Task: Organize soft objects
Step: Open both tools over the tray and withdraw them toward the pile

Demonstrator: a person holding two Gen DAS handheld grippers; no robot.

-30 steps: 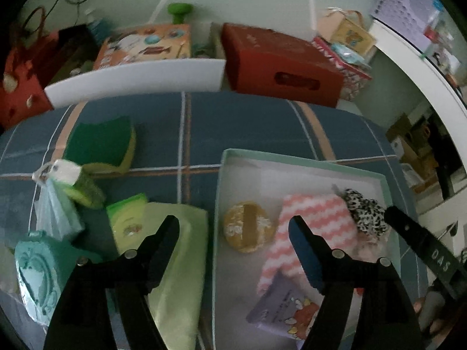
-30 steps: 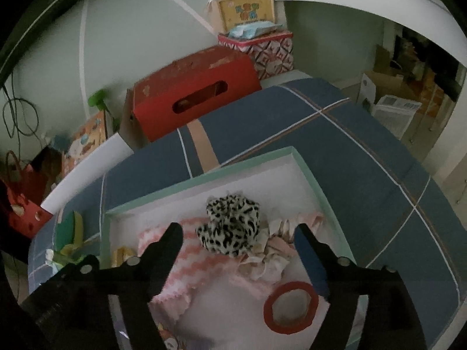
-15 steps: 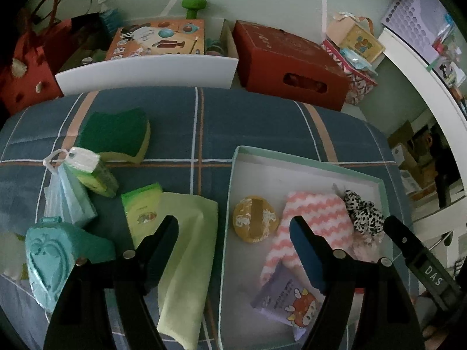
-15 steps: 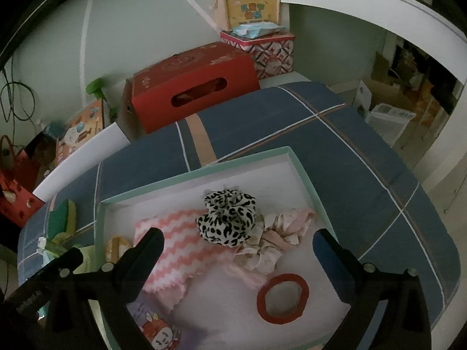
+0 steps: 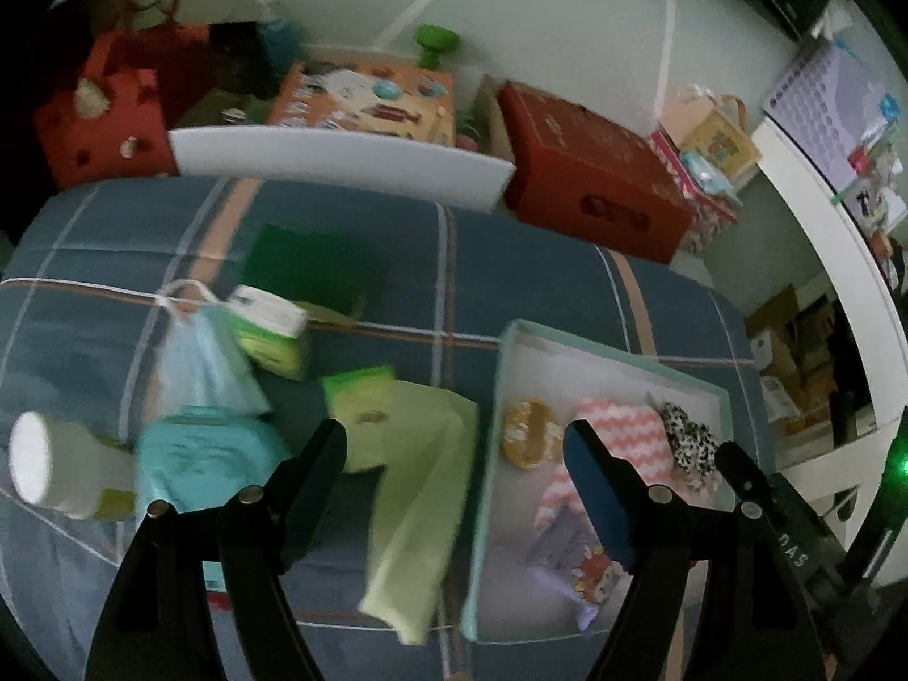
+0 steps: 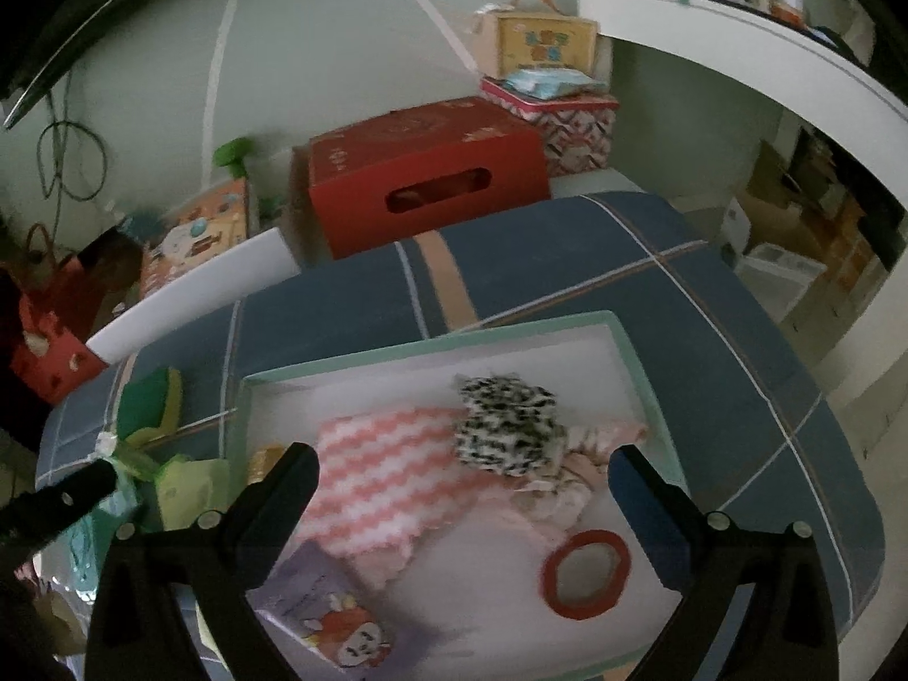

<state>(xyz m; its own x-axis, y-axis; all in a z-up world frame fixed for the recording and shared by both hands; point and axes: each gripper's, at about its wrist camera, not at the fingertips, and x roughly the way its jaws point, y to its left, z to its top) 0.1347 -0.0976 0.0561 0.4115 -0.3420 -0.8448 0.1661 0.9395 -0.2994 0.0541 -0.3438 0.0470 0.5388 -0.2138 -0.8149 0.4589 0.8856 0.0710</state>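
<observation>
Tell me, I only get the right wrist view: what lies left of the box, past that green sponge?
Observer: A pale green cloth lies flat along the left wall of the box.
Operator: Anything further out?
Observer: A teal case, and at the far left a white cylinder on its side; it is too blurred to name.
Operator: I see one tip of the other tool. Is it holding anything?
Observer: No. The left fingers stand apart with nothing between them, above the cloth.
</observation>
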